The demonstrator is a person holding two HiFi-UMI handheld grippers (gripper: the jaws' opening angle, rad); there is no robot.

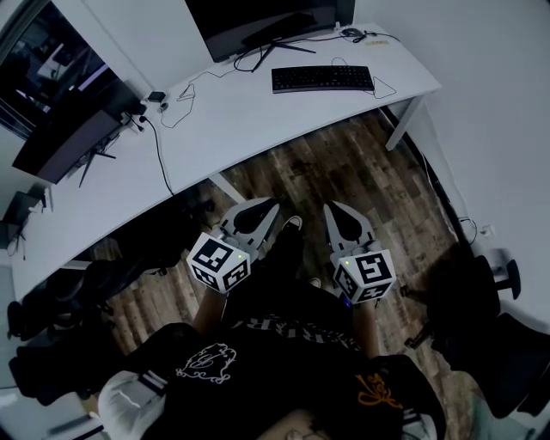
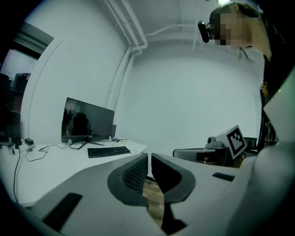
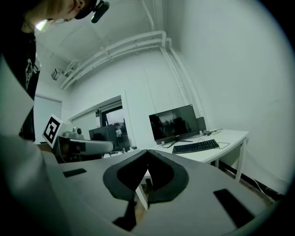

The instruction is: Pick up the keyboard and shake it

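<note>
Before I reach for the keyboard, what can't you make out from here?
- keyboard: key lettering too small to read in every view.
- monitor: top cut off by the head view's upper edge.
- small dark box on the desk: too small to identify in the head view.

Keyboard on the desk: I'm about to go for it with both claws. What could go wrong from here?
1. The left claw and right claw are shut and empty, well short of the desk; open them before reaching the keyboard.
2. Its cable loops beside it; shaking may tug it taut.
3. The monitor stands close behind; a lift could knock it.
</note>
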